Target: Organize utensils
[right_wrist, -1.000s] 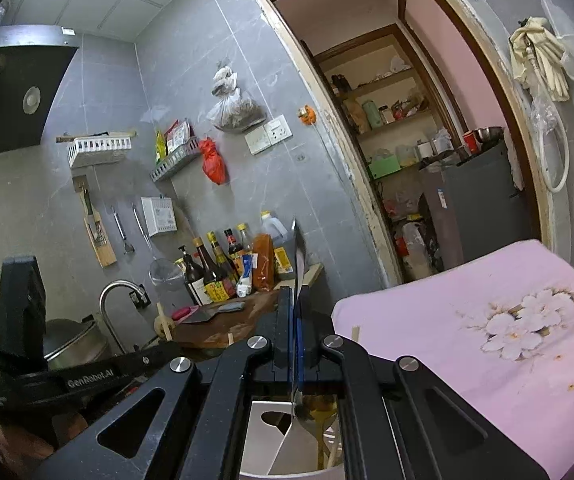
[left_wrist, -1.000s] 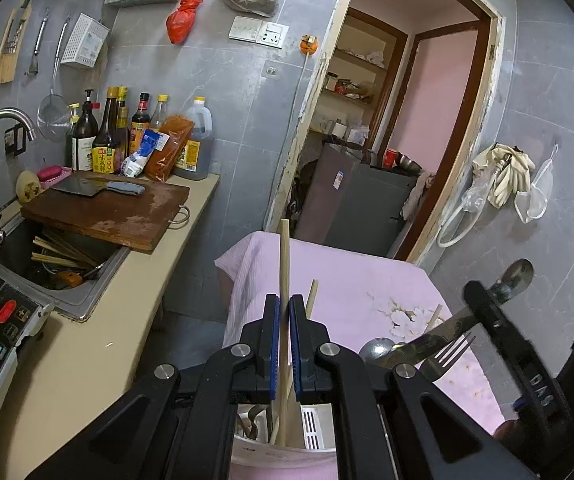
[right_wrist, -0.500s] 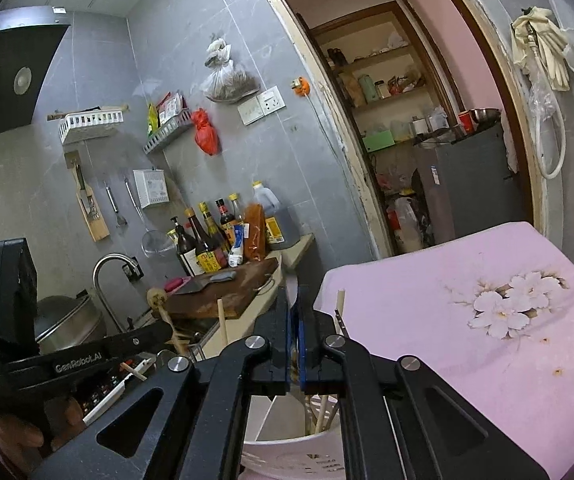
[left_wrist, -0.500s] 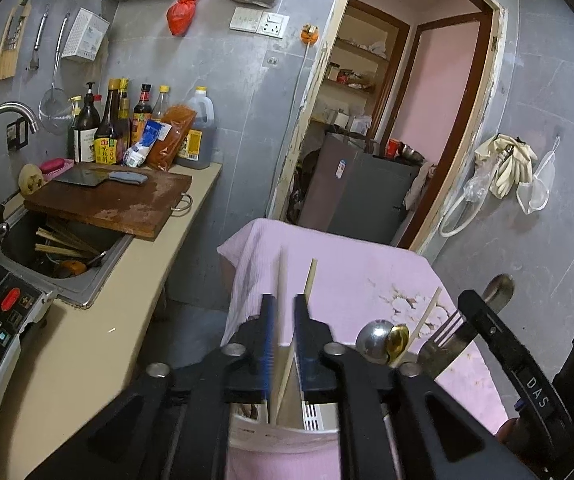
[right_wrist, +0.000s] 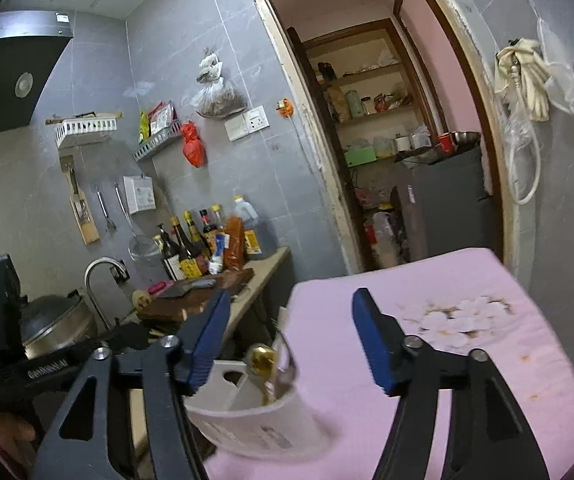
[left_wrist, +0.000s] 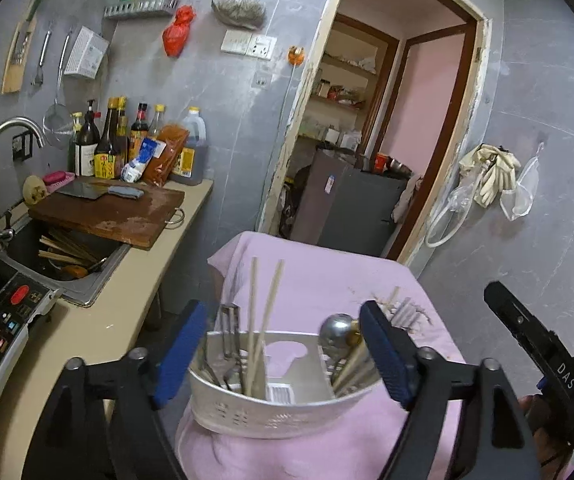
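White perforated plastic utensil caddy (left_wrist: 283, 408), on pink cloth, sits just ahead of my left gripper (left_wrist: 283, 354) and right gripper (right_wrist: 289, 340); both jaws have just opened, empty. Risk: a blue finger snagging the wooden chopsticks (left_wrist: 261, 320) could tip it.

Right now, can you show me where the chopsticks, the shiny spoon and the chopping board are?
chopsticks (left_wrist: 251, 320): left wrist view, middle of the left stick.
shiny spoon (left_wrist: 334, 329): left wrist view, its round bowl.
chopping board (left_wrist: 119, 216): left wrist view, its top face.
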